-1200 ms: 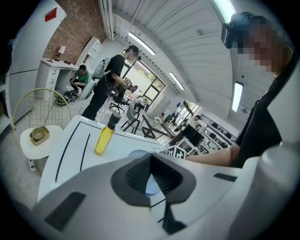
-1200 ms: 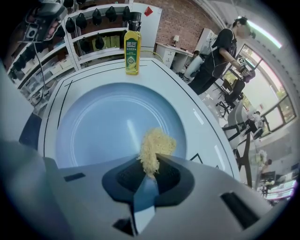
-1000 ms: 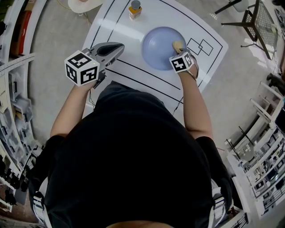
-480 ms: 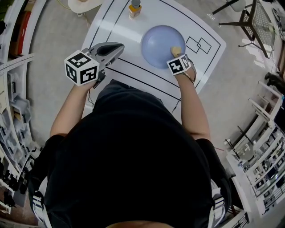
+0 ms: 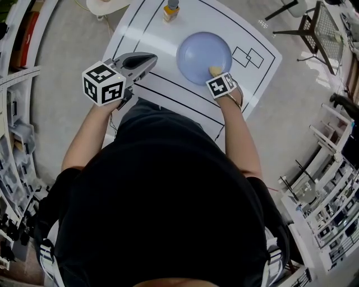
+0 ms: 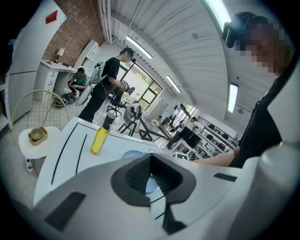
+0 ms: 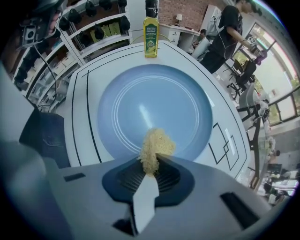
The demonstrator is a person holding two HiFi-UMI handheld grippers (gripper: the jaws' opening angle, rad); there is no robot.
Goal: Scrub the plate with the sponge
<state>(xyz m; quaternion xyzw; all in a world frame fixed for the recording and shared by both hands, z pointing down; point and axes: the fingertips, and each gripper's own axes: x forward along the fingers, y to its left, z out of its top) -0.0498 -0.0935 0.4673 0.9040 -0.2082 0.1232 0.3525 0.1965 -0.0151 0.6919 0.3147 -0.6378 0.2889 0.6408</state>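
Observation:
A round blue plate (image 5: 202, 49) (image 7: 154, 110) lies on the white table (image 5: 168, 84). My right gripper (image 5: 217, 75) (image 7: 152, 161) is shut on a yellow sponge (image 5: 215, 71) (image 7: 154, 147), which rests on the plate's near rim. My left gripper (image 5: 141, 60) (image 6: 151, 180) is held above the table's left side, well left of the plate. Its jaws are closed together with nothing between them.
A yellow bottle (image 5: 170, 10) (image 7: 150, 30) (image 6: 99, 139) stands at the table's far edge. Black lines and two small squares (image 5: 251, 57) mark the table. A small round stand (image 5: 106, 5) and a chair (image 5: 314, 28) are beyond it. Shelves line both sides, and people stand in the background.
My right gripper has slid the sponge toward the near left rim of the plate. The left gripper has stayed put.

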